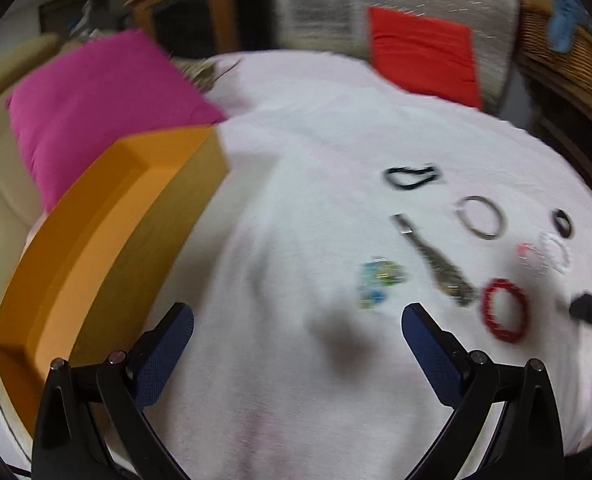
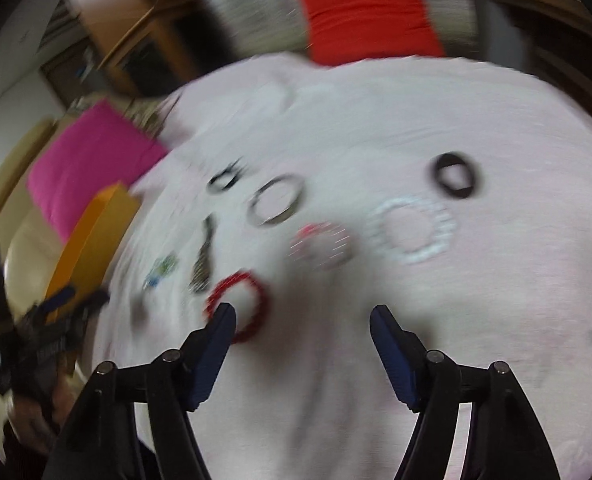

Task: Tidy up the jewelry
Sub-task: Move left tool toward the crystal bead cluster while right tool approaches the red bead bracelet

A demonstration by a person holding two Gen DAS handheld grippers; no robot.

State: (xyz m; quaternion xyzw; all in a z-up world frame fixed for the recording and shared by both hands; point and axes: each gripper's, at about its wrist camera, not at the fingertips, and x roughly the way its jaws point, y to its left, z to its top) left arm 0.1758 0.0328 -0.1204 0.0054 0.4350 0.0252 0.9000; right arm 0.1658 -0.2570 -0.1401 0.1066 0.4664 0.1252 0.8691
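Observation:
Several jewelry pieces lie on a white cloth [image 1: 296, 208]: a red bead bracelet [image 1: 505, 309] [image 2: 238, 306], a silver bangle [image 1: 481, 216] [image 2: 276, 199], a white bead bracelet [image 1: 557, 253] [image 2: 414, 226], a black ring band [image 1: 562, 222] [image 2: 454, 176], a black cord [image 1: 411, 176], a grey necklace strip [image 1: 436, 260] [image 2: 204, 258] and a blue-green piece [image 1: 380, 280]. An open orange box [image 1: 108, 232] stands at the left. My left gripper [image 1: 296, 318] is open and empty above the cloth. My right gripper [image 2: 302, 318] is open and empty just right of the red bracelet. Both views are blurred.
A magenta cushion [image 1: 100, 96] lies behind the box and a red cushion [image 1: 422, 56] at the far edge. A wooden cabinet [image 1: 184, 12] and a wicker basket [image 1: 568, 52] stand beyond. The left gripper shows at the left of the right wrist view [image 2: 52, 320].

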